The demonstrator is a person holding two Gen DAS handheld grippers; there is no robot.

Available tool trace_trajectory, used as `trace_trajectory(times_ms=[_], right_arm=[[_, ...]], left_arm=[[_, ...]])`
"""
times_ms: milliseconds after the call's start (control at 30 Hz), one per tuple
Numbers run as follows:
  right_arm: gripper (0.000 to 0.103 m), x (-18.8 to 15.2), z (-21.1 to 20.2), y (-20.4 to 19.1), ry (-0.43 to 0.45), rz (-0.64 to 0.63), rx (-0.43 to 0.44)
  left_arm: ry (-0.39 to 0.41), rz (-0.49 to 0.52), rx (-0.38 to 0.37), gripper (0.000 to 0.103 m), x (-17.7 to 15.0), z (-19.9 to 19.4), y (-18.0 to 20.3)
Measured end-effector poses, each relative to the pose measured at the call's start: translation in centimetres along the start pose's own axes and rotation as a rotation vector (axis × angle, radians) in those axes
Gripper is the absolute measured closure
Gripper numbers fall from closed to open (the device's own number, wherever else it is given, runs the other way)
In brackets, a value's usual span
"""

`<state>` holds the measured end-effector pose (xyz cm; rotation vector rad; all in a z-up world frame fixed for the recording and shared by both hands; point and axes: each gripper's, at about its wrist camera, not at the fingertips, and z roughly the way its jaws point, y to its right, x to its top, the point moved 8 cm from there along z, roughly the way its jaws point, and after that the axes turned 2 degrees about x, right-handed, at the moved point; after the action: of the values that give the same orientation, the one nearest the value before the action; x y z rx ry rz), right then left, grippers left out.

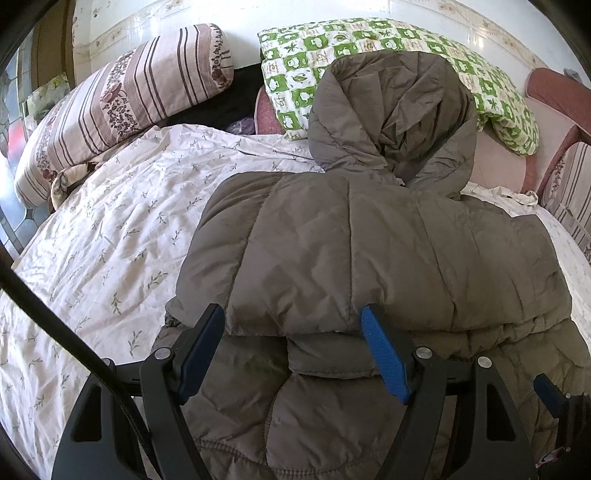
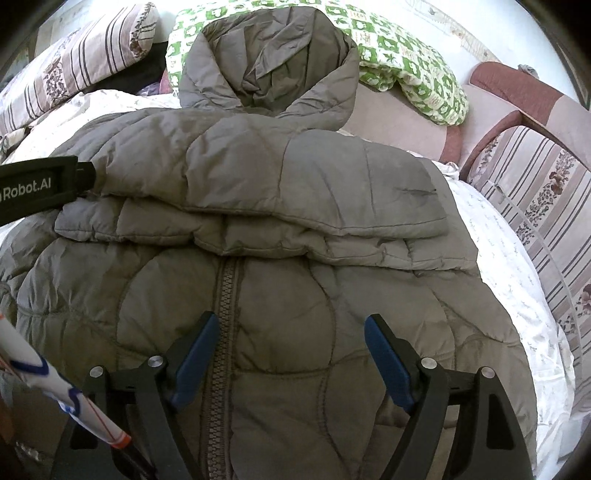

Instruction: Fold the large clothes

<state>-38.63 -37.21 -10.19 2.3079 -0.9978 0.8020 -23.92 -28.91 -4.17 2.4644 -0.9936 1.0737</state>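
**Already half folded: the puffer jacket waits on the bed**

Here, in the left wrist view, the left gripper (image 1: pixel 293 354) hovers released, its blue pads straddling the folded edge of the grey puffer jacket (image 1: pixel 369 251), probably ready to lift that edge. The floral sheet (image 1: pixel 110 229) leaves open room to the left.

From the right wrist, the right gripper (image 2: pixel 291 360) stands released over the zipper (image 2: pixel 221 332), gripping nothing. The hood (image 2: pixel 273 55) overlaps the green-checked quilt (image 2: pixel 413 62); a striped cushion (image 2: pixel 535 192) crowds the right.

Bright daylight, strong fisheye warp.
Wall (image 1: pixel 332 14) glares white; corners go black; edges look slightly soft, perhaps blurred.
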Motion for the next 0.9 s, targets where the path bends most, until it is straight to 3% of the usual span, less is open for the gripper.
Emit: trace_trajectory(times_ms=[367, 533, 700, 900], right_arm=[[0.016, -0.1, 0.1, 0.0, -0.007, 0.003, 0.005], [0.017, 1.0, -0.8, 1.6, -0.033, 0.085, 0.103], [0.016, 6.7, -4.2, 4.3, 0.022, 0.156, 0.189], [0.016, 17.1, -7.4, 5.9, 0.073, 0.237, 0.302]], left_arm=[[-0.003, 0.003, -0.004, 0.027, -0.1, 0.2, 0.0], [-0.003, -0.002, -0.008, 0.027, -0.1, 0.2, 0.0], [-0.025, -0.02, -0.04, 0.027, 0.1, 0.7, -0.1], [-0.007, -0.027, -0.047, 0.027, 1.3, 0.4, -1.0]])
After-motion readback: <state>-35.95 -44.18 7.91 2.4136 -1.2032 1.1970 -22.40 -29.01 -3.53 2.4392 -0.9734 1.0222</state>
